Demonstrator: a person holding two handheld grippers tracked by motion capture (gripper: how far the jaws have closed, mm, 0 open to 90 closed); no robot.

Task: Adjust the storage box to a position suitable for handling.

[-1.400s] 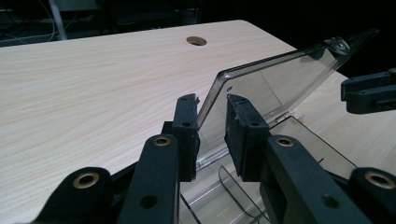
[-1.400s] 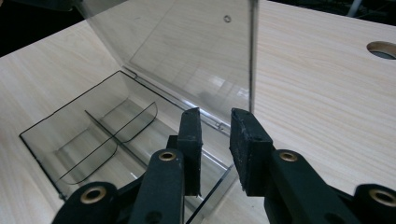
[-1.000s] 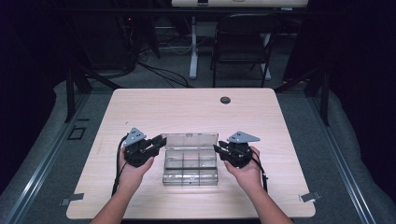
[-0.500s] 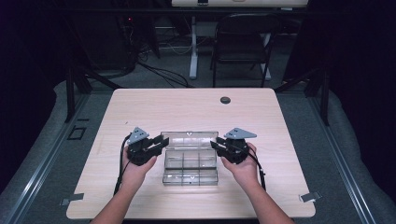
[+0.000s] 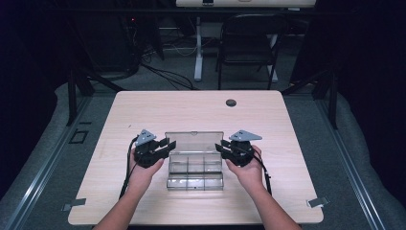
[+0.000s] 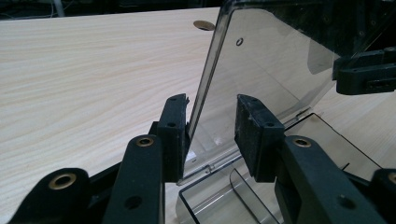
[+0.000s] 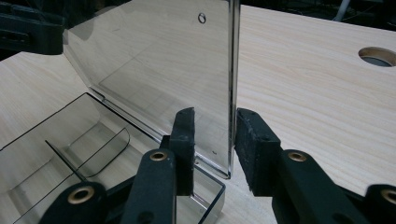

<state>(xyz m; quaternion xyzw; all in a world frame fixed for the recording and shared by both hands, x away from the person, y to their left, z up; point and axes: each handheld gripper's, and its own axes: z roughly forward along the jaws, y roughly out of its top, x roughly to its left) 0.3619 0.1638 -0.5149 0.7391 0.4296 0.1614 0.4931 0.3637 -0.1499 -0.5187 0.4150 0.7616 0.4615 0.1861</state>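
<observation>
Clear compartment box [image 5: 195,171] mid-table, lid [image 5: 194,142] upright, long axis running left-right; left hand-held gripper [image 5: 166,145] just been opening, straddling left lid edge; right hand-held gripper [image 5: 221,145] spread, straddling right edge; equally near

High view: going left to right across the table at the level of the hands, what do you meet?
Left gripper → clear plastic box with its lid raised → right gripper.

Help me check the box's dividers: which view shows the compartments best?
The high view: the clear box lies open, its whole grid visible. The left gripper view and right gripper view each catch one end.
</observation>
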